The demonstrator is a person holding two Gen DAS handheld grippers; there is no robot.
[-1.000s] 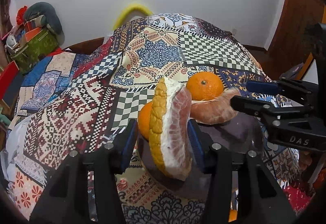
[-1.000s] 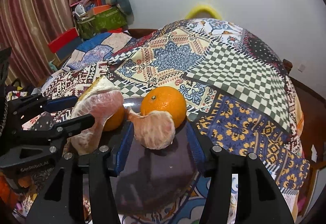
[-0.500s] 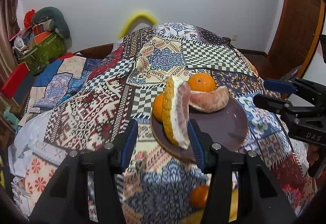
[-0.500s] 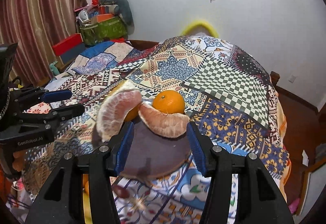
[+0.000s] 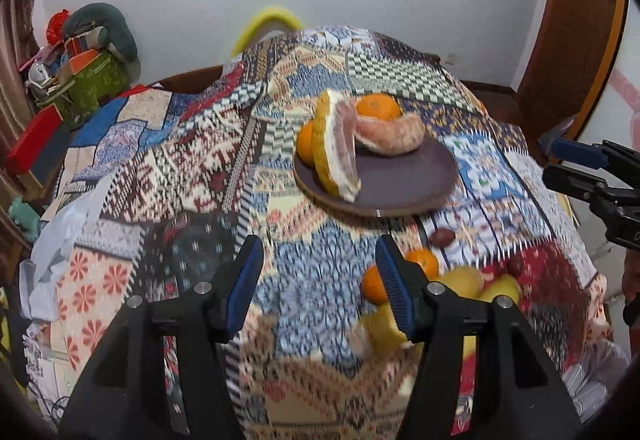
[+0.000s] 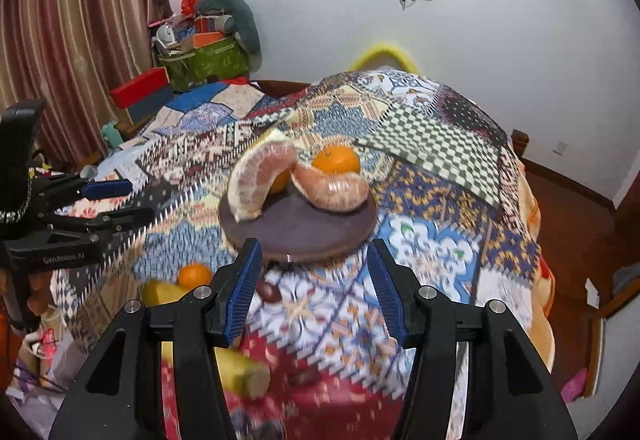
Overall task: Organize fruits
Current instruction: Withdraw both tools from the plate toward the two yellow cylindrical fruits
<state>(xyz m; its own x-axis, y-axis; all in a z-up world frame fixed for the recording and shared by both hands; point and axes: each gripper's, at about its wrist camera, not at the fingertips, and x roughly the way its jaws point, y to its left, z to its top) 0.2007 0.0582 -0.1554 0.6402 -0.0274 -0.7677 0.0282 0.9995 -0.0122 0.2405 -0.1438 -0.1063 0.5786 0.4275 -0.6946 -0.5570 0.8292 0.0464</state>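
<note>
Both grippers, left [image 5: 318, 282] and right [image 6: 314, 282], gaping wide, holding nothing. Pomelo wedge [image 5: 334, 149] standing on edge on plate [image 5: 404, 183], maybe tipping. Loose oranges [image 5: 424, 262] lying near plate, maybe rolling if bumped.

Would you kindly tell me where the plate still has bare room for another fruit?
The brown plate is bare across its near half, between the pomelo wedge and the right rim. Its far side is crowded: peeled segment and two oranges. Loose fruit clusters on the cloth nearer the camera.
</note>
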